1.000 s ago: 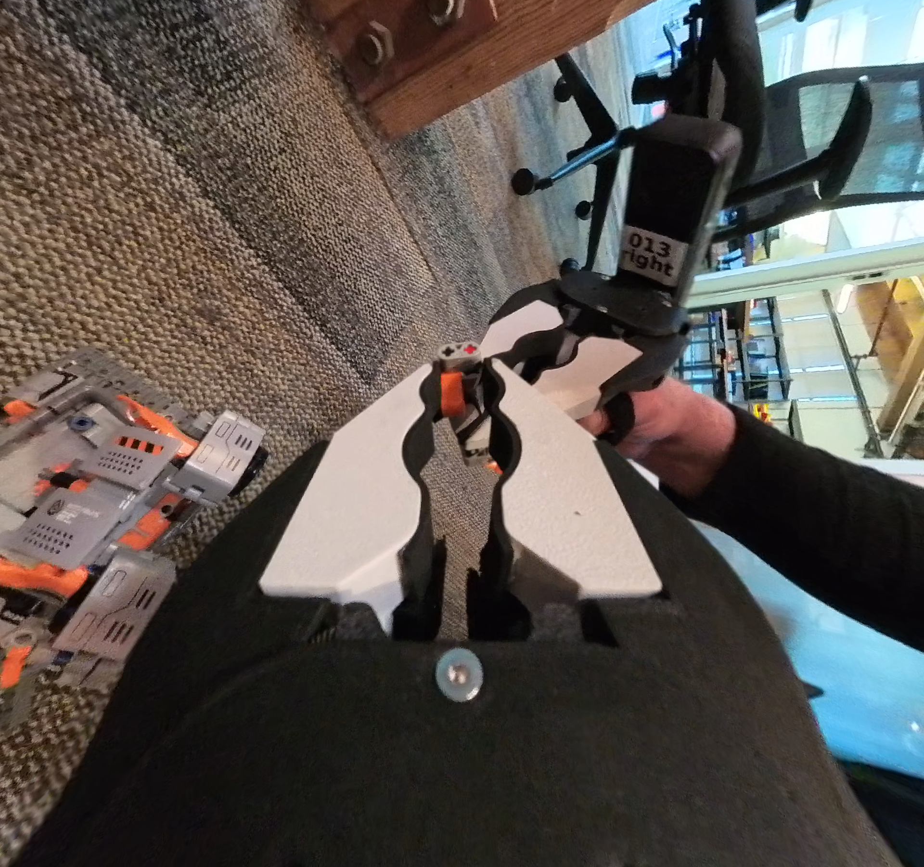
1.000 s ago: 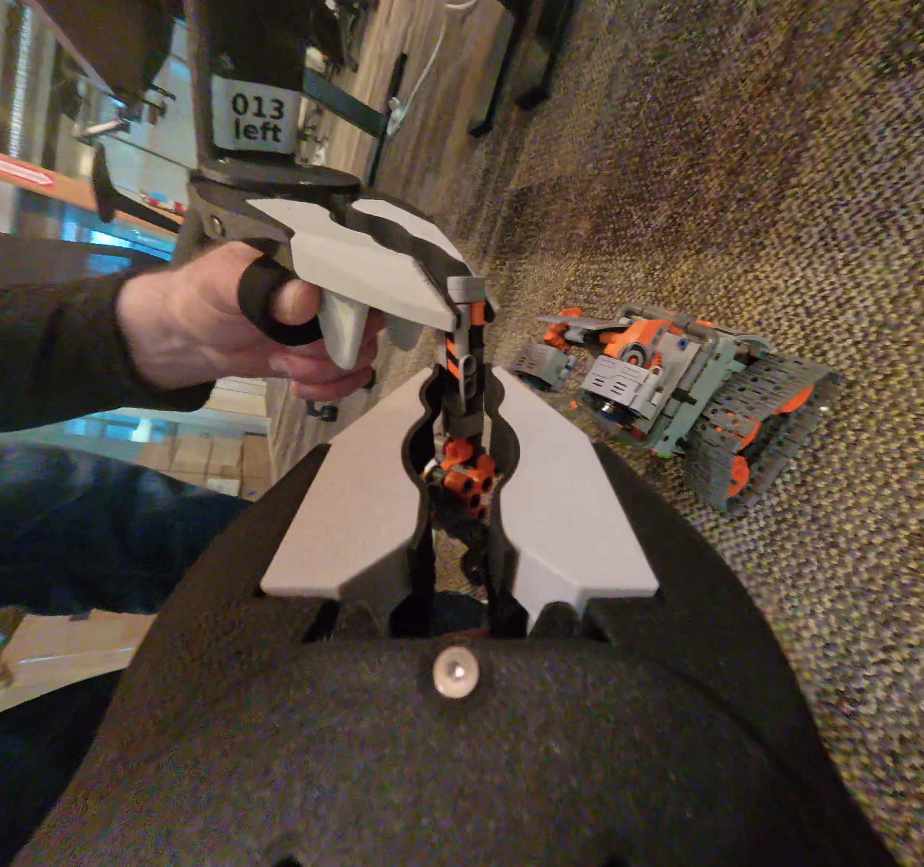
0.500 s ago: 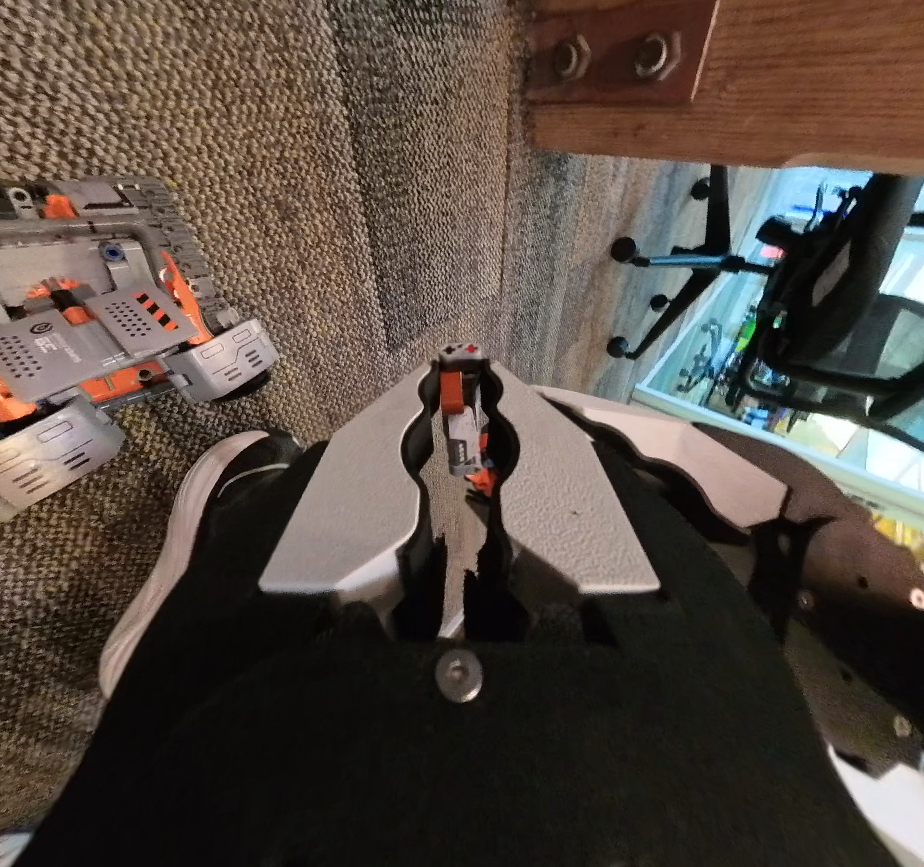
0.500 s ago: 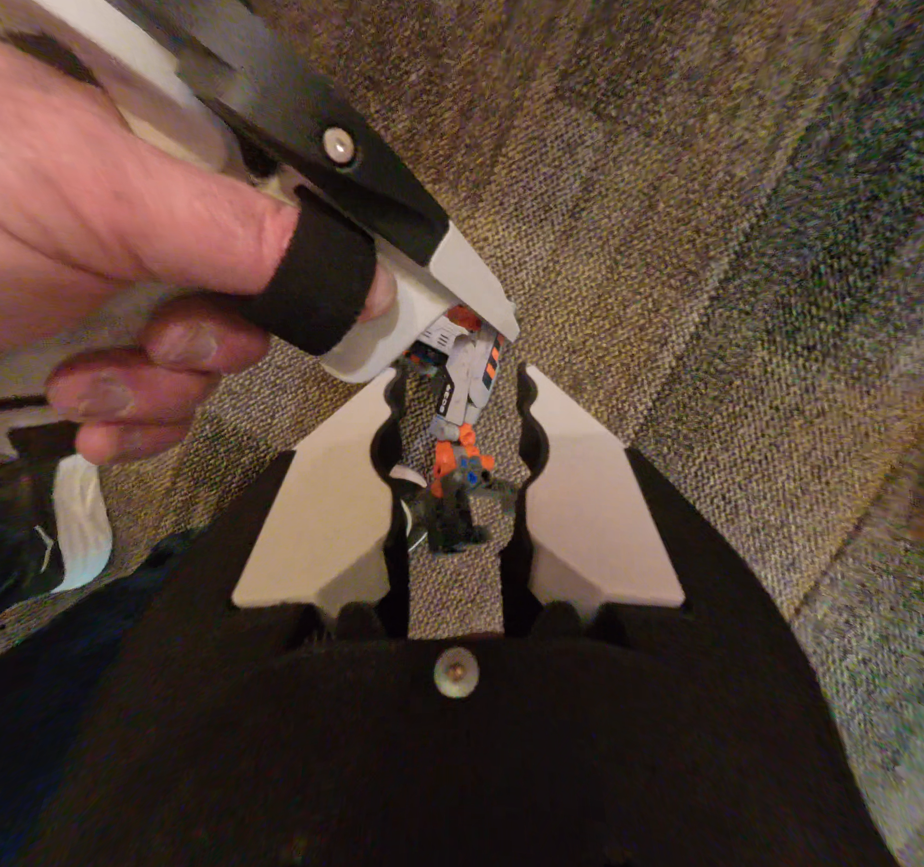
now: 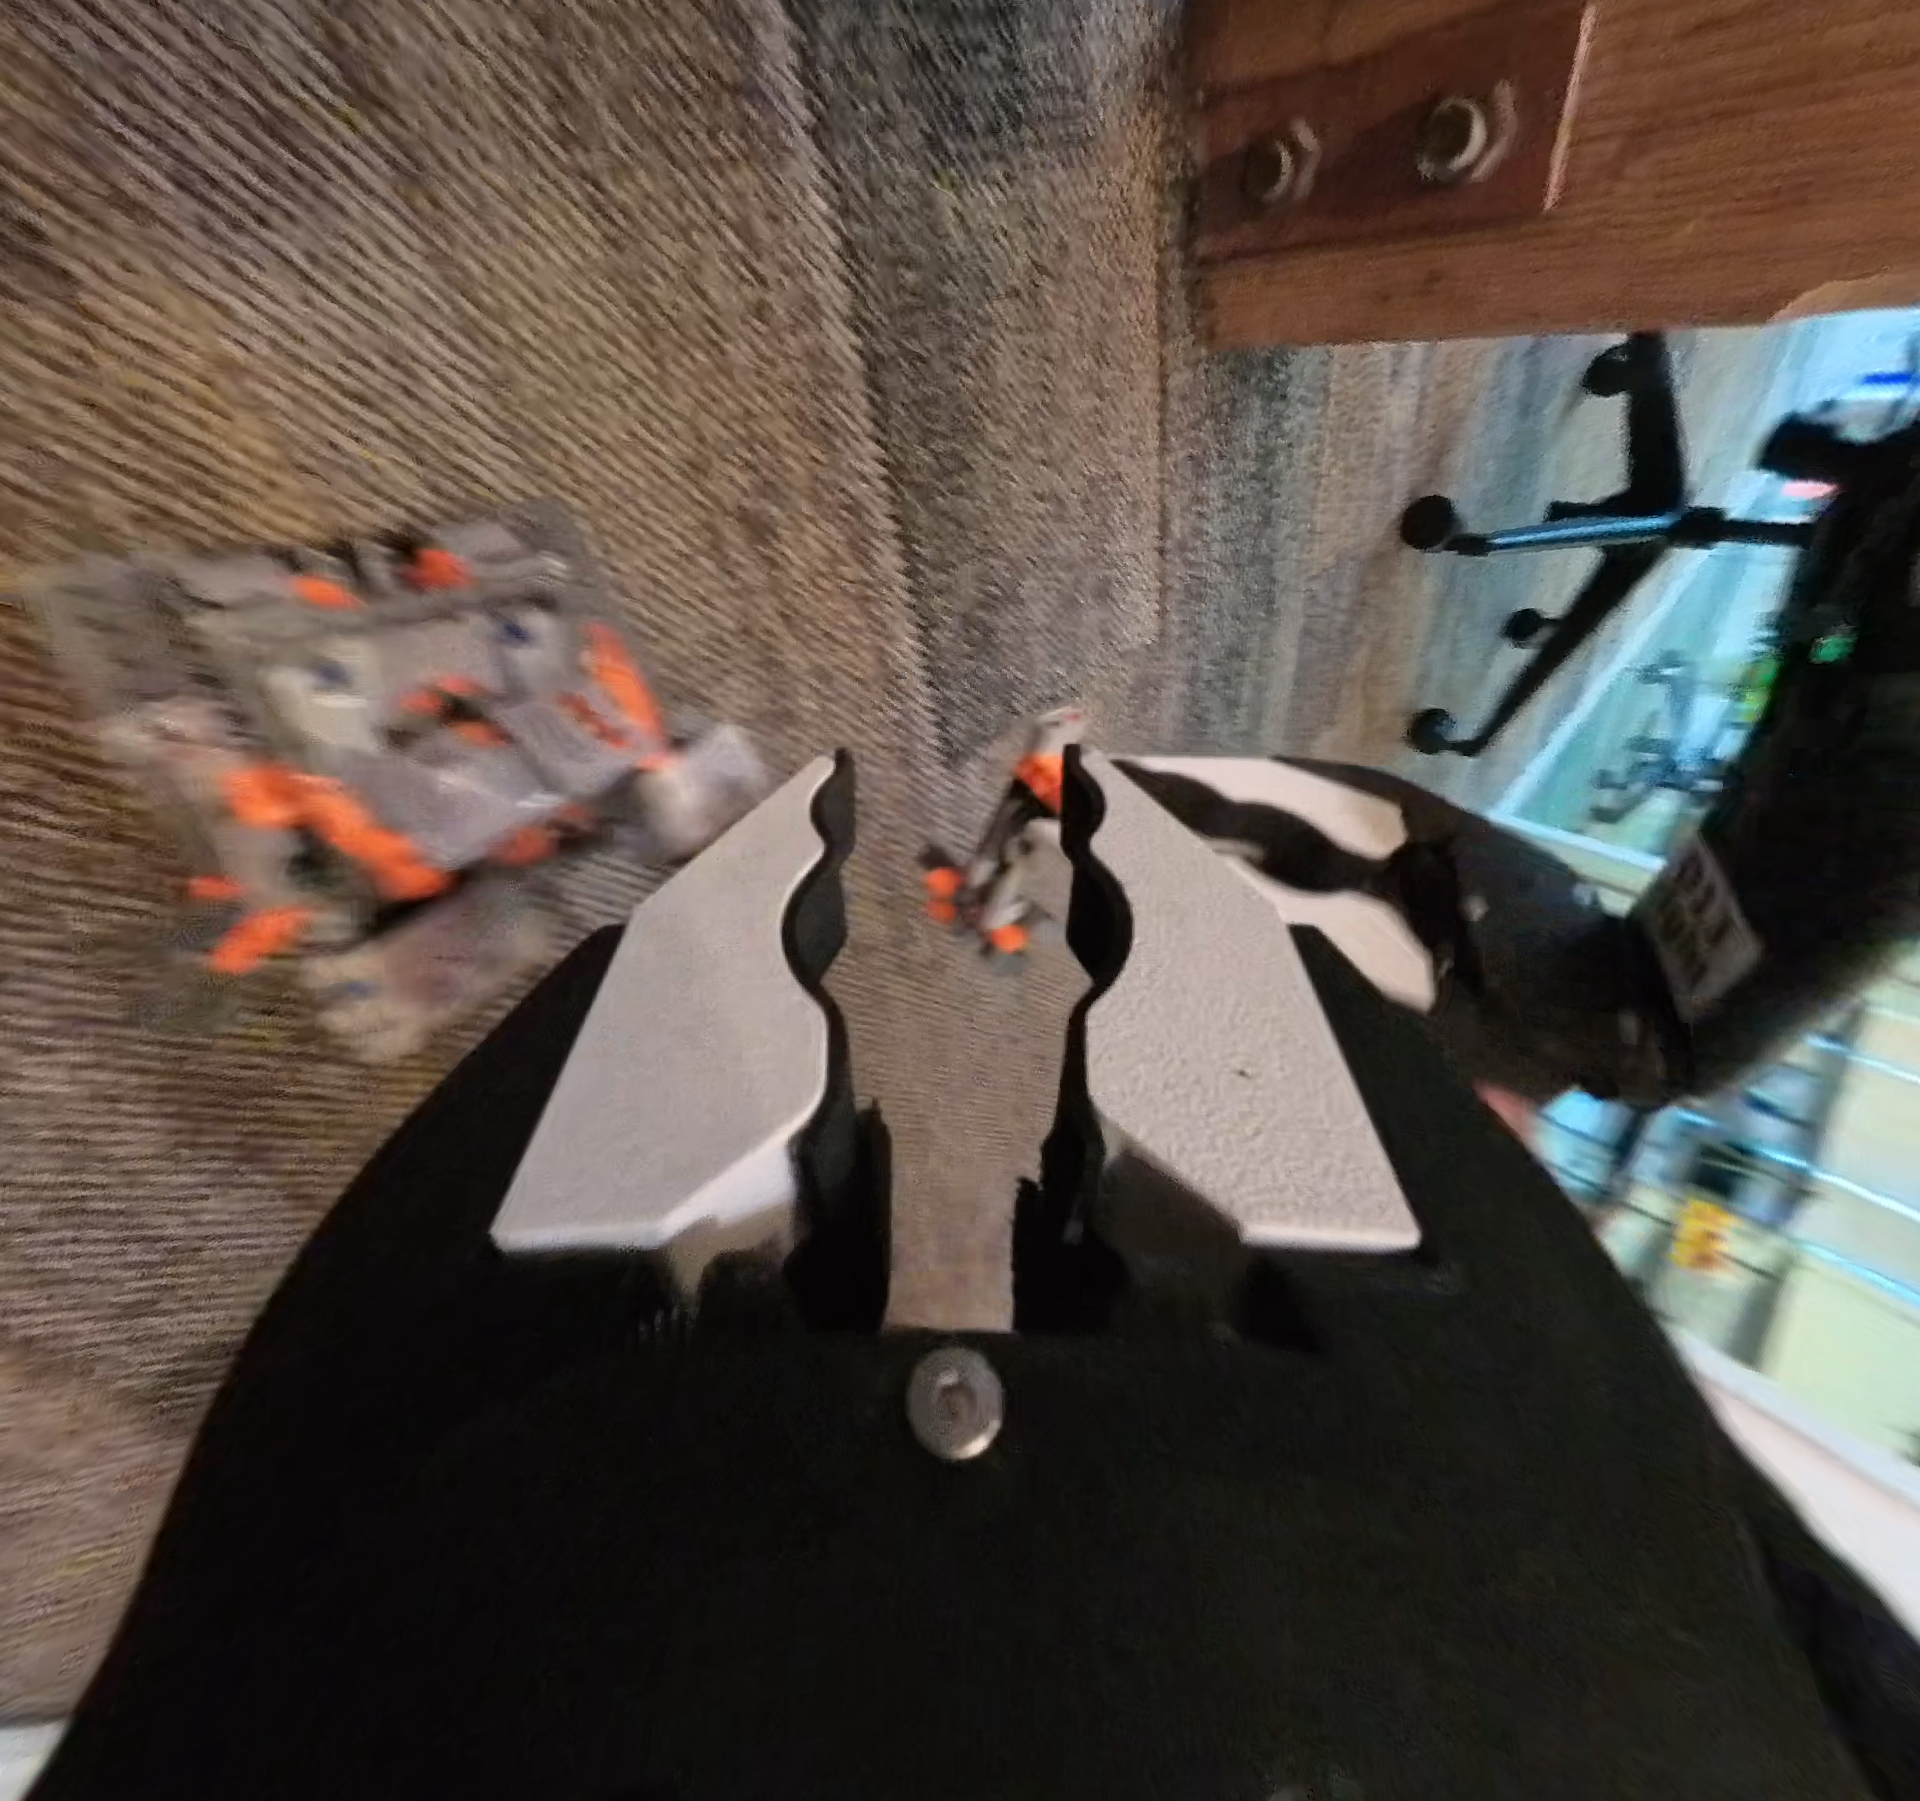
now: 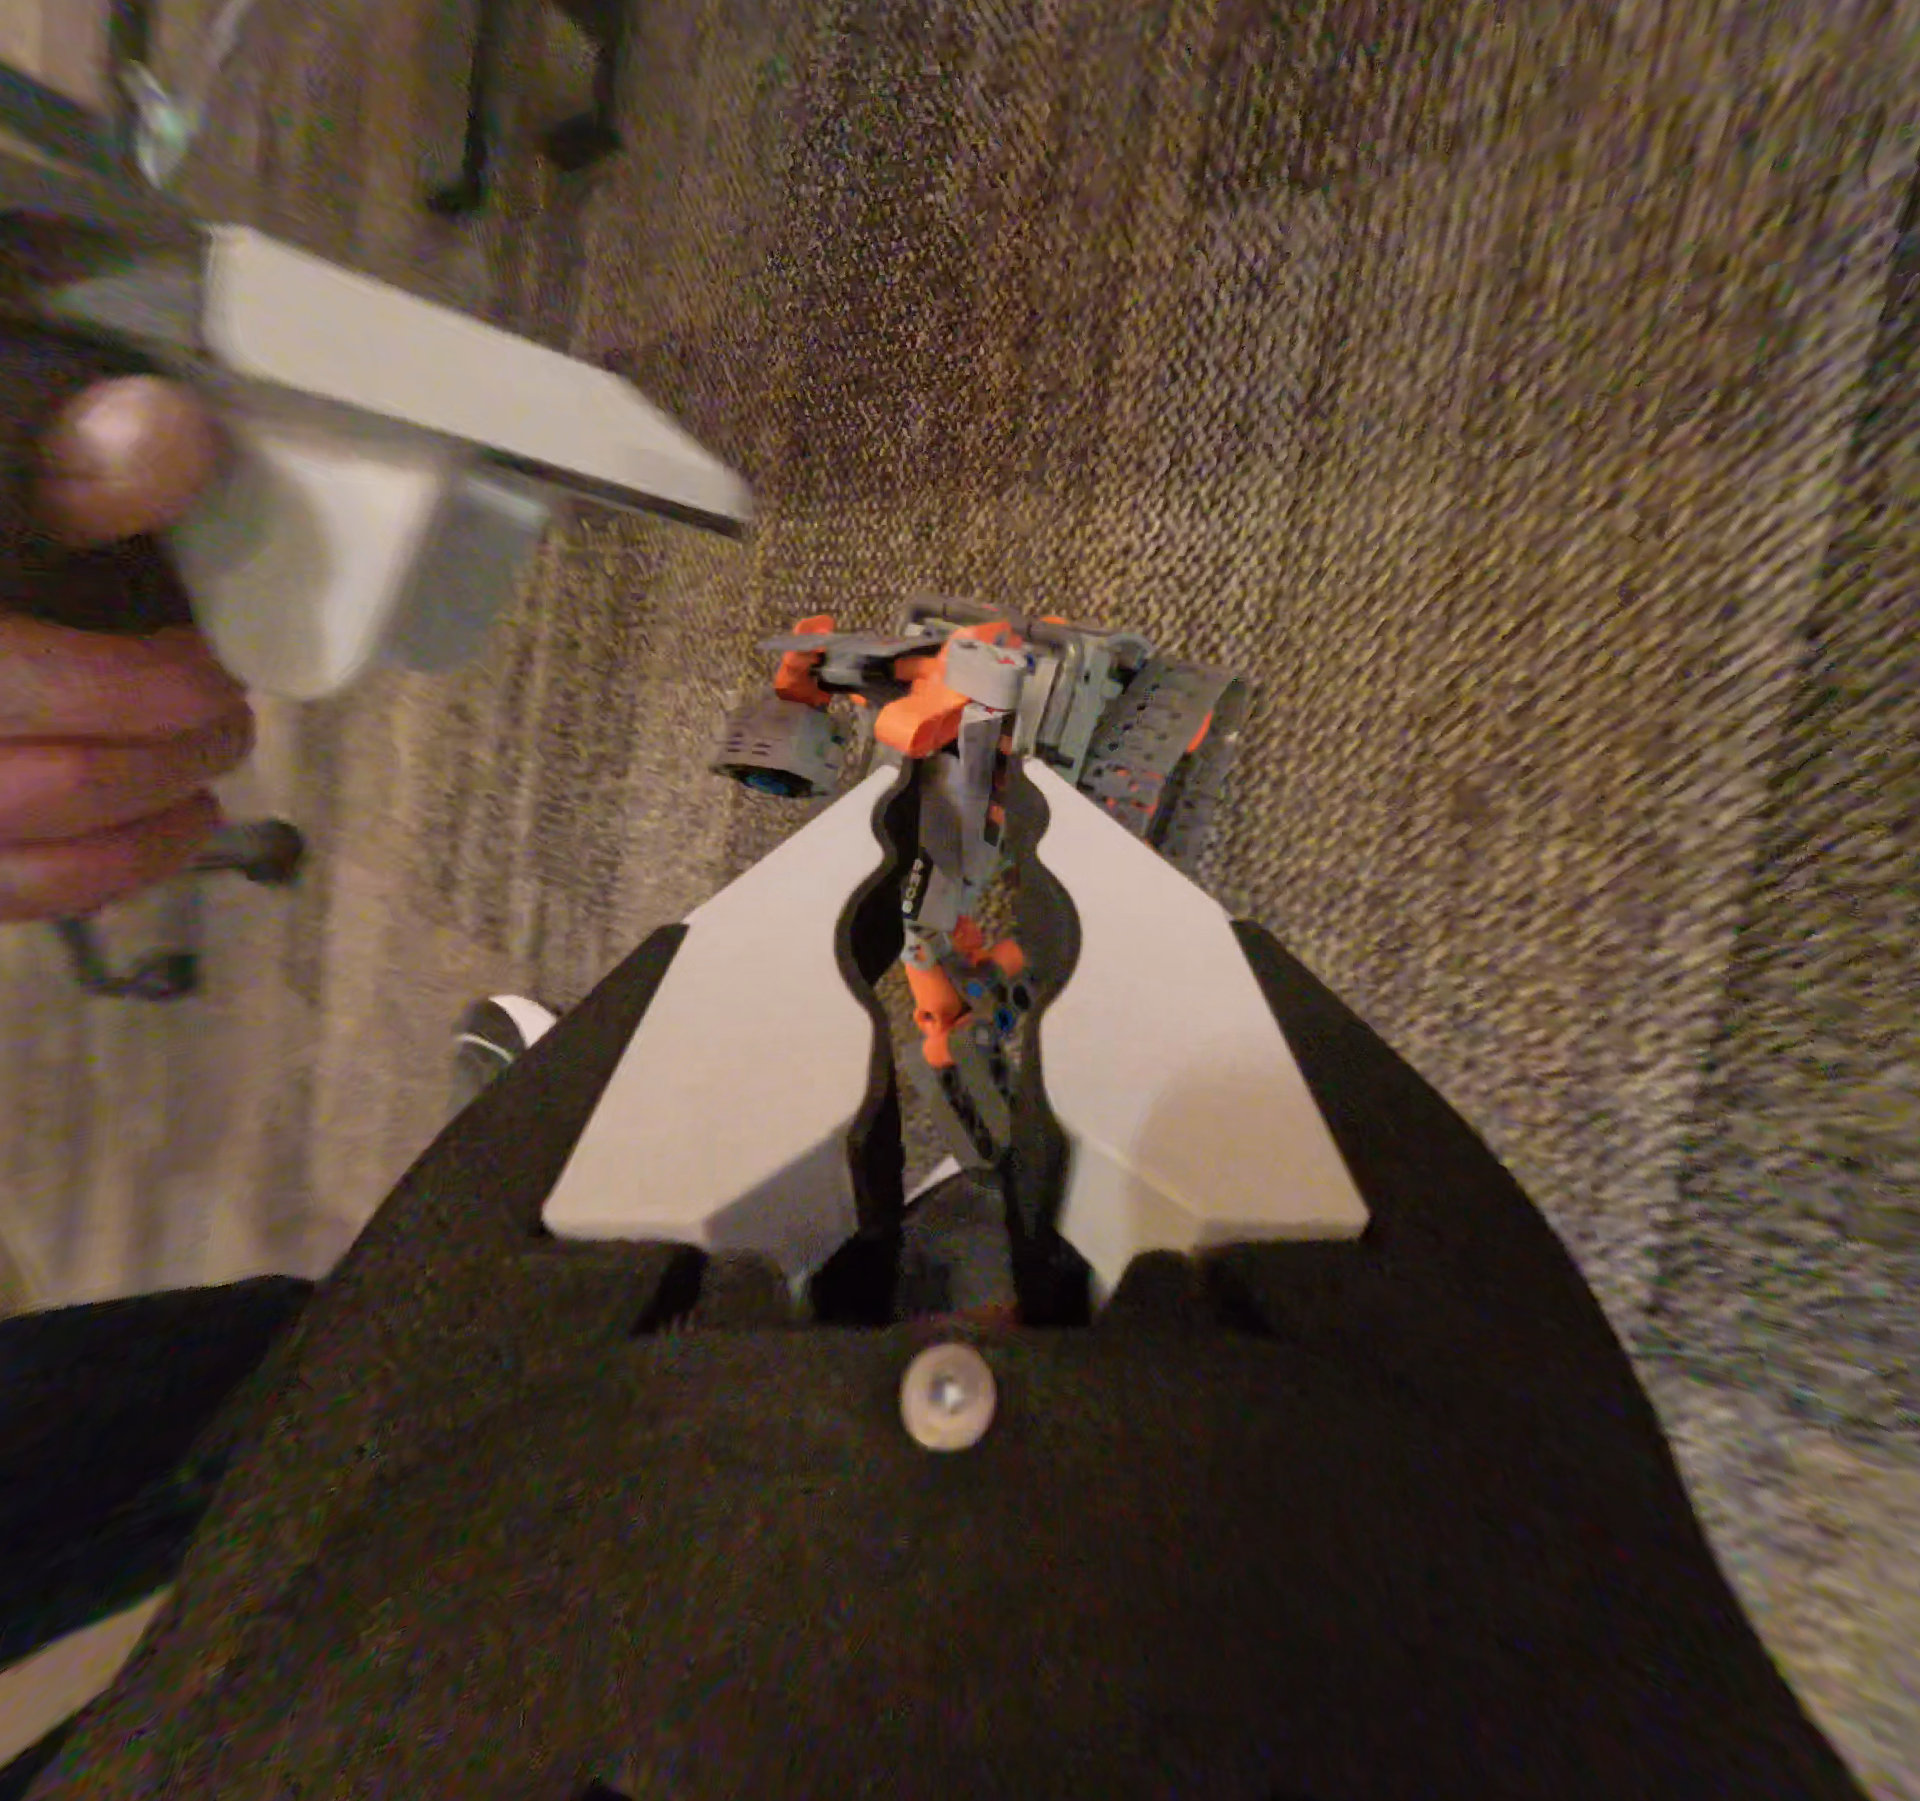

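While the right gripper (image 6: 961, 775) clamps a slim grey-and-orange brick-built piece (image 6: 961, 878), its fingers are drawn nearly together with only that piece between them. The piece's long axis runs straight along the fingers: its grey and orange head pokes out past the tips, and its dark lower end reaches back toward the gripper body.

In the left wrist view the left gripper (image 5: 951, 775) has its fingers spread with a clear gap — nothing is between them, only carpet (image 5: 520, 245) shows through. The held piece (image 5: 1003, 858) appears there just beyond the inner edge of one finger, at the tips of the right gripper (image 5: 1236, 816), which comes in from the side. So the left gripper lies just beside the piece but apart from it, and the right one alone has it.

A larger grey-and-orange tracked brick model (image 6: 1039, 702) sits on the carpet directly ahead of the right gripper's tips, on the line of the piece's long axis; in the left wrist view it (image 5: 416, 743) lies off to one side — blurred. A wooden beam with a bolted plate (image 5: 1558, 110) and an office chair base (image 5: 1558, 567) stand farther off.
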`<control>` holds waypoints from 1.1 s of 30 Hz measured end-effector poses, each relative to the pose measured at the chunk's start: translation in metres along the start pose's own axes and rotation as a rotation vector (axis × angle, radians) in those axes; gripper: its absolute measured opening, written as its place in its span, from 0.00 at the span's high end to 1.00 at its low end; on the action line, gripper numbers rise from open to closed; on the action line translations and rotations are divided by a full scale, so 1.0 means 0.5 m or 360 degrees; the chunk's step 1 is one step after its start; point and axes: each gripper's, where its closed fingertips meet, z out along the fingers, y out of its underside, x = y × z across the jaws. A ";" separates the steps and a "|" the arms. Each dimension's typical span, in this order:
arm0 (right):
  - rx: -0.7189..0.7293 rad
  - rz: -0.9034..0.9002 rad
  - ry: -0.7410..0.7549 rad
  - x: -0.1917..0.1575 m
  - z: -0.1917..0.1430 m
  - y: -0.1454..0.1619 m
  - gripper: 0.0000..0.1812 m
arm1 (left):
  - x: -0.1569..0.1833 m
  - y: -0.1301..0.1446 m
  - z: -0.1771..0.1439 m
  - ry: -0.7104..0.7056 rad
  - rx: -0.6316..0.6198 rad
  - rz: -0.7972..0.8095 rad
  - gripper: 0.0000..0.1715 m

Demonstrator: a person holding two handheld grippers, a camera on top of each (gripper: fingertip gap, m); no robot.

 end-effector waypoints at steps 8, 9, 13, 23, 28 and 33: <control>-0.0108 0.0218 -0.0248 0.072 0.142 0.095 0.93 | -0.274 -0.006 -0.030 -0.0266 -0.0001 0.0026 0.82; -0.0142 0.0201 -0.0254 0.078 0.156 0.104 0.93 | -0.291 -0.003 -0.022 -0.0289 -0.0013 0.0056 0.82; -0.0260 0.0193 -0.0291 0.088 0.206 0.133 0.93 | -0.325 0.013 0.020 -0.0262 -0.0061 0.0077 0.86; -0.0356 0.0227 -0.0291 0.096 0.260 0.163 0.93 | -0.362 0.040 0.086 -0.0149 -0.0070 -0.0090 0.91; -0.0436 0.0244 -0.0283 0.100 0.272 0.172 0.93 | -0.350 0.053 0.102 -0.0107 -0.0086 -0.0064 0.93; -0.0466 0.0264 -0.0238 0.101 0.271 0.178 0.93 | -0.344 0.056 0.113 -0.0083 -0.0050 -0.0092 0.96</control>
